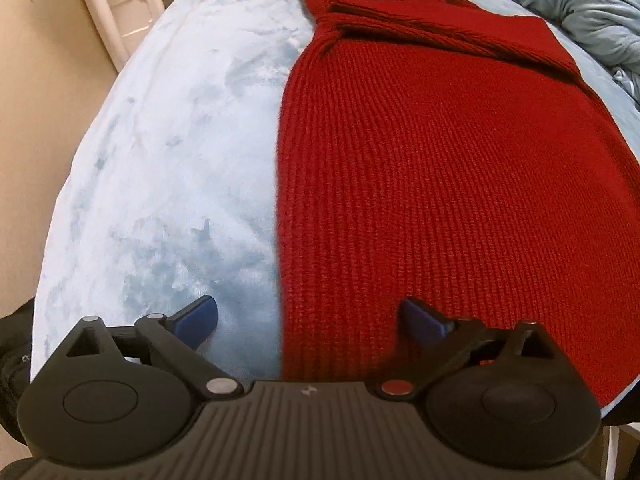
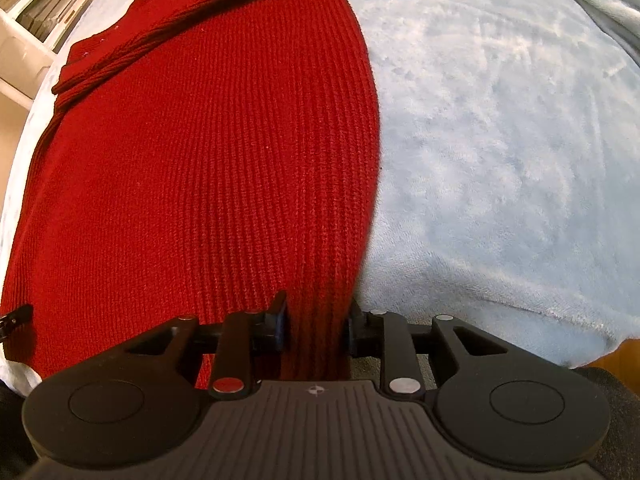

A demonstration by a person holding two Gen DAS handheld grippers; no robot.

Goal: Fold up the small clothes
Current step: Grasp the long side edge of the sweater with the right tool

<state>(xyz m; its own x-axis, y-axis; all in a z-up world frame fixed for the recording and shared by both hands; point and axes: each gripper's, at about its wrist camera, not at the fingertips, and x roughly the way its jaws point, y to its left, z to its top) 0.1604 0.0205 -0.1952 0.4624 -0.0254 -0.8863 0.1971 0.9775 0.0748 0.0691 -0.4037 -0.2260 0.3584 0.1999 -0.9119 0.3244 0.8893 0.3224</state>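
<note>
A red knit sweater [image 1: 440,168] lies flat on a pale blue fleece bedcover [image 1: 168,152], sleeves folded across its upper part. My left gripper [image 1: 310,318] is open, its blue pads astride the sweater's near left edge at the hem. In the right wrist view the sweater [image 2: 200,160] fills the left half. My right gripper [image 2: 316,326] is shut on the sweater's near right hem corner, the knit bunched between the pads.
A crumpled blue-grey blanket [image 1: 580,8] lies at the far right of the bed. A white shelf unit [image 2: 36,20] stands beyond the bed's far left. The bedcover [image 2: 500,140] spreads to the right of the sweater. A wooden floor [image 2: 624,356] shows at the near right.
</note>
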